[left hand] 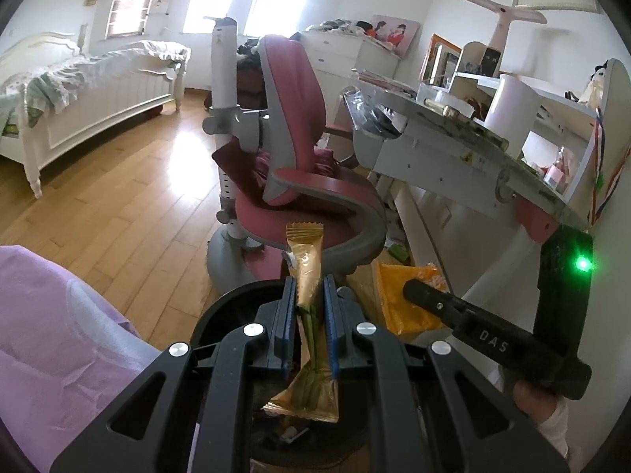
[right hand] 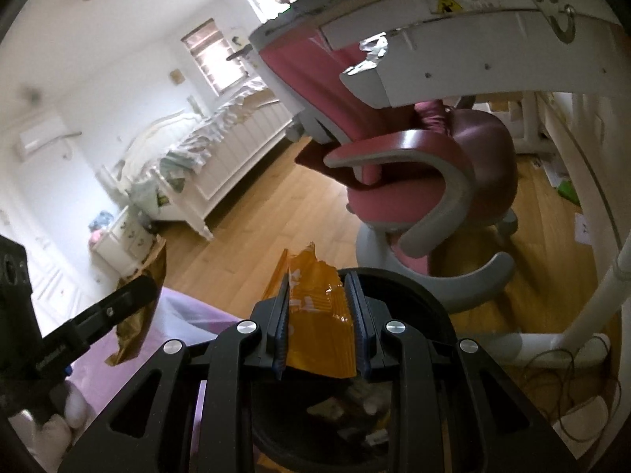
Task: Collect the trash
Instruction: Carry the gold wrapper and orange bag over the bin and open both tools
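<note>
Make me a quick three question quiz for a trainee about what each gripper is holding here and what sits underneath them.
1. True or false: the left gripper is shut on a gold snack wrapper.
2. What does the right gripper hold? A) an orange plastic wrapper B) a green bottle C) a white tissue
3. Fill in: below both grippers sits a round black ____ with trash already inside.

Key: 1 true; 2 A; 3 bin.
</note>
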### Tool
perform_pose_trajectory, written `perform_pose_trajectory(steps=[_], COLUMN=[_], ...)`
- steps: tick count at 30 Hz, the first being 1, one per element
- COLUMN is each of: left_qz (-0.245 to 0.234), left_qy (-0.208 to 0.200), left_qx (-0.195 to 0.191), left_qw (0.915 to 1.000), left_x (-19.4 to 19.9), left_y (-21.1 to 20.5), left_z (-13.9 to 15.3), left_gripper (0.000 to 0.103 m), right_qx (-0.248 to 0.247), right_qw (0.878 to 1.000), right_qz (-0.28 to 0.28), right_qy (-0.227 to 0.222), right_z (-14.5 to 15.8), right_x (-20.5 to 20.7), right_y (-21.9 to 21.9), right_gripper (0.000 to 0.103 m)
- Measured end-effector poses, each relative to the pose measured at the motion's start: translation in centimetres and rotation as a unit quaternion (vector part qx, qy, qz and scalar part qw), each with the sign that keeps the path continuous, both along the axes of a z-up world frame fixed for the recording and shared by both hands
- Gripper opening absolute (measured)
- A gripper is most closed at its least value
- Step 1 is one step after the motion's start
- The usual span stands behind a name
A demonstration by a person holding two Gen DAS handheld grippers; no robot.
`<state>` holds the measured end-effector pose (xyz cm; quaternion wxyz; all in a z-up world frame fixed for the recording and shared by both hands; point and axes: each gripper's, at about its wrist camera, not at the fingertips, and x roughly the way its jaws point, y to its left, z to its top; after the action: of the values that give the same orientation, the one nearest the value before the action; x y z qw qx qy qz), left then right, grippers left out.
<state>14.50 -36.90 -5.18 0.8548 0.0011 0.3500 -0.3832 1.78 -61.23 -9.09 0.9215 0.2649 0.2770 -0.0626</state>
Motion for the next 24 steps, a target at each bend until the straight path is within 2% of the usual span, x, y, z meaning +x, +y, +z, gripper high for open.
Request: perform_pose_trajectory(steps=[5,7,9,10,12,15,18,19,24], left_qz=[-0.004,-0.007,0.000,0.010,0.019,0.011,0.016,0.017,0.049], left_qy=[-0.006,-0.007,-0.019,-0.032,-0.058,-0.051,-0.049,-0.051,-0.071], left_qx=[0.015,0.032,0.045,0.045,0.036,0.040,0.042,0.041,0.032], left_qw=[0.9999,0.9994,0.9988,0.9984,0.9975,0.9978,0.9978,0.9977,0.9958], left_x=[0.3,0.4,0.3,0.2,-0.4,-0.8,-1.3,-1.5,-3.2], left_y=[-0.9,-1.5,-1.8,-1.7,-1.0,-0.4,0.6,0.9,4.5], left_z=[-0.1,-0.1,0.1,0.2,0.8,1.1,1.6,1.8,3.3], left_gripper=[0.018,0.030,0.088,0.096,0.098,0.098,0.098,0.098,0.098], right_qx=[0.002,0.003,0.003,0.003,0.005,0.004,0.002,0.003,-0.003], right_qw=[1.000,1.000,1.000,1.000,1.000,1.000,1.000,1.000,0.999], right_qz=[-0.002,-0.004,-0.005,-0.006,-0.007,-0.002,0.010,0.014,0.040], right_qy=[0.012,0.016,0.025,0.028,0.030,0.026,0.026,0.026,0.019], right_z=[-0.8,-1.0,-1.2,-1.3,-1.4,-1.2,-0.8,-0.7,0.3], right_x=[0.2,0.3,0.4,0.5,0.3,-0.1,-0.3,-0.4,-0.2], right_y=[-0.3,-0.3,-0.3,-0.3,-0.2,0.1,1.0,1.4,3.9], right_gripper=[0.028,0.030,0.037,0.045,0.053,0.060,0.063,0.068,0.070])
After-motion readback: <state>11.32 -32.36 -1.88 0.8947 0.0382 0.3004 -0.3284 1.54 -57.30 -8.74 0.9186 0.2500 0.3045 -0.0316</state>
